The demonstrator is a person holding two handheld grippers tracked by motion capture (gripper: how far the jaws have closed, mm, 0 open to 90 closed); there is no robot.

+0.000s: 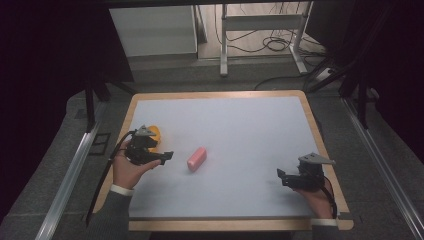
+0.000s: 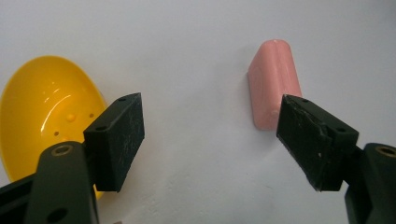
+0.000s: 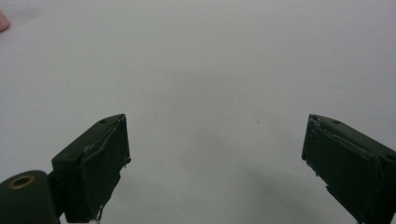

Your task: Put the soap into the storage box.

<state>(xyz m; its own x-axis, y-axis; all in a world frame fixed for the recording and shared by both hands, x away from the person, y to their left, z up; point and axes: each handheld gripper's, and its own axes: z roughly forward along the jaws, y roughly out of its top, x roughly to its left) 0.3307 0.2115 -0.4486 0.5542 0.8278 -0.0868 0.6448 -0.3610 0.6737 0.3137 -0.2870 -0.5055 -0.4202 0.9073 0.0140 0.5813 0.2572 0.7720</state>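
A pink block (image 1: 196,158) lies on the pale table (image 1: 240,130) left of centre. A yellow bowl (image 1: 154,134) sits at the table's left side, partly hidden behind my left gripper (image 1: 166,157). That gripper is open, its jaws aimed right toward the block with a gap between. In the left gripper view the pink block (image 2: 273,81) lies just beyond the right jaw and the yellow bowl (image 2: 44,112) sits behind the left jaw. My right gripper (image 1: 281,176) hovers open at the table's right front; in its own view the right gripper (image 3: 215,154) has nothing between its jaws.
The table has a wooden rim (image 1: 320,135). Dark metal posts (image 1: 90,107) stand beside the left edge. Cables and a white frame (image 1: 260,25) lie on the floor beyond the far edge. A sliver of the pink block (image 3: 3,21) shows in the right gripper view.
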